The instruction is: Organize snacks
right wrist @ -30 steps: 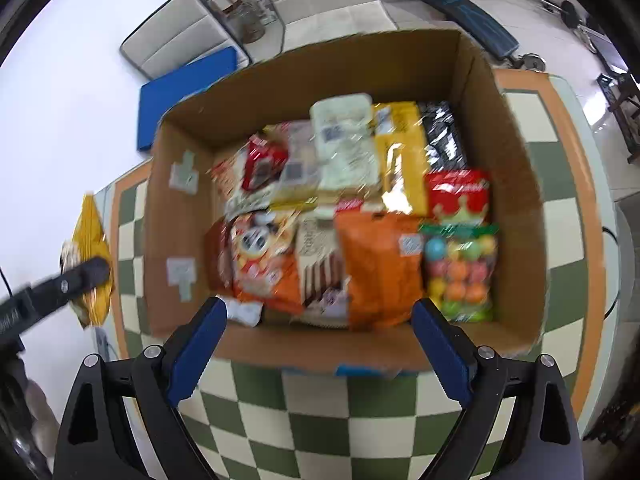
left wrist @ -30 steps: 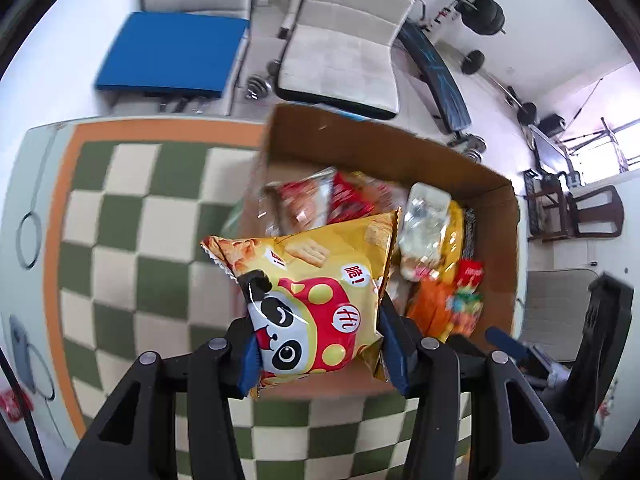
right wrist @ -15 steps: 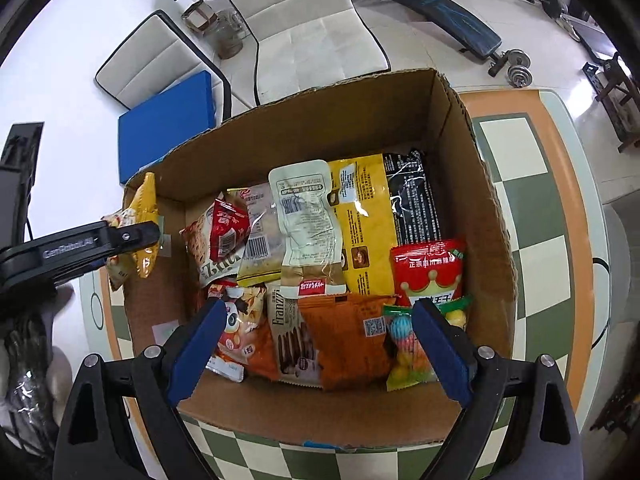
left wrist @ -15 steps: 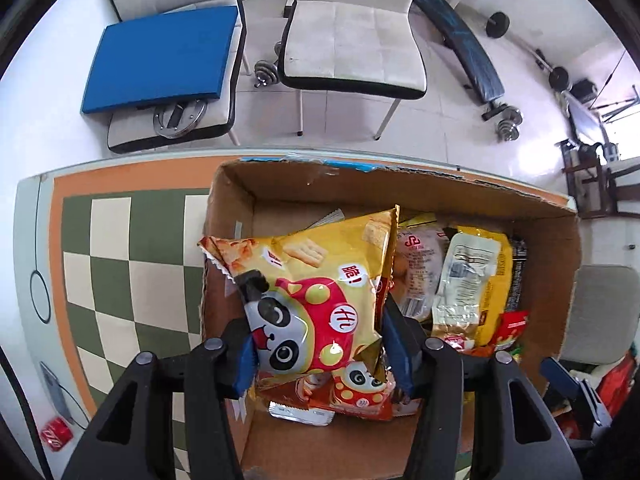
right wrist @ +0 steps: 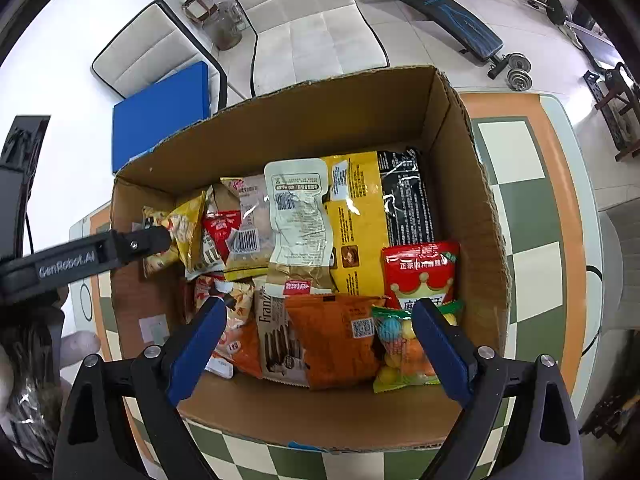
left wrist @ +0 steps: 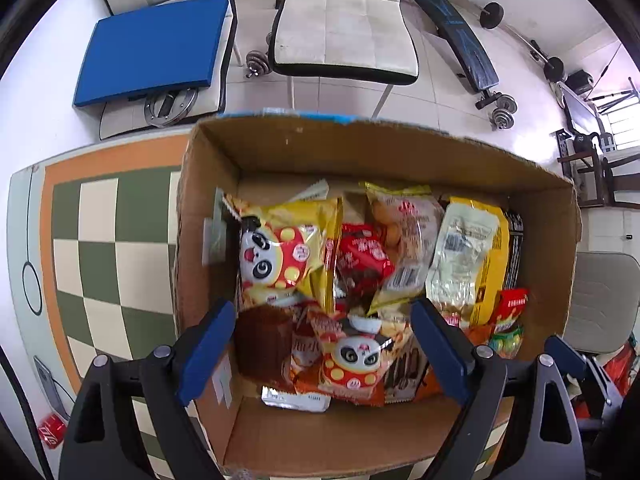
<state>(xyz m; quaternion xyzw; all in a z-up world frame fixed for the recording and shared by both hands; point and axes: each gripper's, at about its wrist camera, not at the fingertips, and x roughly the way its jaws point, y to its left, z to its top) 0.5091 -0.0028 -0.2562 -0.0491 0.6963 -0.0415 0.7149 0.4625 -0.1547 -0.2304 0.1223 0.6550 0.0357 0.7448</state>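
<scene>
The left tool (left wrist: pixel 320 344) points straight down into the cardboard box (left wrist: pixel 360 148) with its blue pads spread wide and nothing pressed between them; its jaws have just been opening. The yellow panda snack bag (left wrist: pixel 280 256) lies free beyond the pads, at the left end of the box against the wall, leaning on the red packet (left wrist: pixel 362 258) beside it. That spot looks chosen because it was the open gap in an otherwise crowded box, and a straight-down release lets the bag drop in without disturbing its neighbours.

The right tool (right wrist: pixel 316 344) hangs over the near side of the same box, its pads also wide apart and empty, above the orange bag (right wrist: pixel 336 340) and the bag of coloured candy balls (right wrist: pixel 400 344). It seems parked there, ready for the next pick. The box stands on the checkered counter (left wrist: pixel 100 248).

A second ago the left tool gripped the panda bag at its lower edge, above the counter short of the box; half a second ago it carried the bag over the box's left end. Now the bag is down inside. The right tool's view is steadier and closer over the box.
</scene>
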